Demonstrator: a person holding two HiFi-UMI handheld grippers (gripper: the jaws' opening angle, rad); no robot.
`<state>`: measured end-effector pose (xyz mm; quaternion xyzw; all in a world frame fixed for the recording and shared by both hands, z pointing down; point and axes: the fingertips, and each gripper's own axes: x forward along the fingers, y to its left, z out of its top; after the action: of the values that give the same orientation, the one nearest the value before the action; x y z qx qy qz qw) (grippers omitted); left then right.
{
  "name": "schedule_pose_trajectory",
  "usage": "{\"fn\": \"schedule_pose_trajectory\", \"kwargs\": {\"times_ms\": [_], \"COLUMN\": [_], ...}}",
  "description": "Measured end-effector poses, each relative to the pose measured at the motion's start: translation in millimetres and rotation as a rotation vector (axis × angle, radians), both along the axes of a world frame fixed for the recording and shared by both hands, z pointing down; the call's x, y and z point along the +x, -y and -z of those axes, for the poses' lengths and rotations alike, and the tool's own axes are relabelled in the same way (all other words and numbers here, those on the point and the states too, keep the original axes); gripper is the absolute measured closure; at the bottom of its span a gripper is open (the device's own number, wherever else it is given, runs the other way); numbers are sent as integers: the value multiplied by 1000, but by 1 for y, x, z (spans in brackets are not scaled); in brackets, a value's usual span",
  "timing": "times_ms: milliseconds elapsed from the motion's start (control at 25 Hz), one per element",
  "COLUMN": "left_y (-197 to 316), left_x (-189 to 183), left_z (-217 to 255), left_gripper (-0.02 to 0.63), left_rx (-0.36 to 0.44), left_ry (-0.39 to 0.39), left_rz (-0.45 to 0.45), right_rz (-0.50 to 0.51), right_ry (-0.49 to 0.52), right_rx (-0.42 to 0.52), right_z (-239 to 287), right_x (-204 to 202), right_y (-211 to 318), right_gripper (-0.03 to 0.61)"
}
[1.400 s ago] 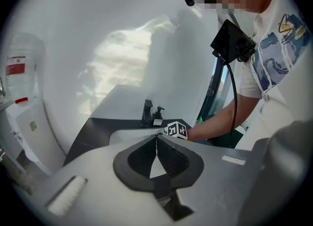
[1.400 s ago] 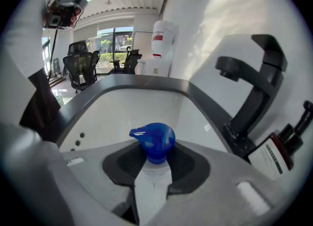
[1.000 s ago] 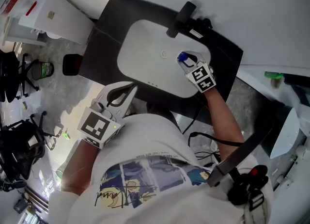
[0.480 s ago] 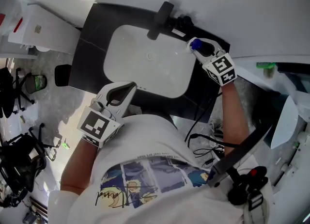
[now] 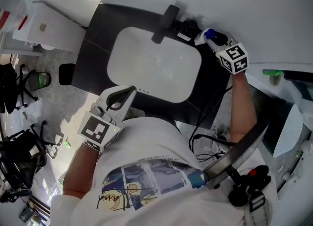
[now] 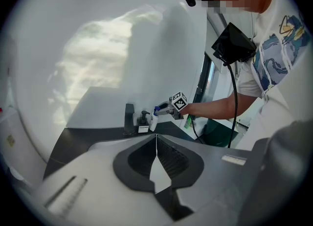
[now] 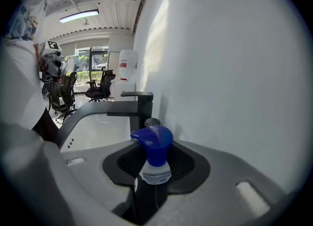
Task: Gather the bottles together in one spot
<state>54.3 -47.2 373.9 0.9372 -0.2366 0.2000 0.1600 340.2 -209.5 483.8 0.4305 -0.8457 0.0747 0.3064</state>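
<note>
jaws, right gripper point(image 5: 207, 37): clamped on blue-capped bottle point(image 7: 155, 164)
jaws, left gripper point(image 6: 156, 169): closed, empty
blue-capped bottle: near black faucet point(image 5: 165, 23)

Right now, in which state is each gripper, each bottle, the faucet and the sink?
left gripper: shut, nothing between its jaws.
right gripper: shut on the blue-capped bottle.
blue-capped bottle: upright, cap on.
pump bottle: upright beside the faucet.
faucet: no water running.
sink: nothing in it.
</note>
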Motion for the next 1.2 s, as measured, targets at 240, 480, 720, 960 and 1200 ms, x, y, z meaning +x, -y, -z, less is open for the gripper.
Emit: {"fn": "schedule_pose_trajectory", "kwargs": {"times_ms": [240,480,720,960,1200], "left_y": [2,4,3,2,1], "left_x": [-2,0,2,3,2], "left_z": [-3,-4,-5,-4,-1], "left_gripper": [604,604,604,604,604], "left_rx": [-16,-18,-9,-21,3], "left_ry": [5,6,13,9,2], "left_rz": [31,26,14,25,3], "right_rz": [-25,-60,-89,-126,-198], "right_ry": [37,45,44,47,85], "right_rx": [-8,34,52,64,66], "right_z": [-5,-7,-13,-14,-15], "right_x": [12,17,17,19,28], "right_y": [11,14,14,13,2], "right_gripper": [459,451,442,366,353]}}
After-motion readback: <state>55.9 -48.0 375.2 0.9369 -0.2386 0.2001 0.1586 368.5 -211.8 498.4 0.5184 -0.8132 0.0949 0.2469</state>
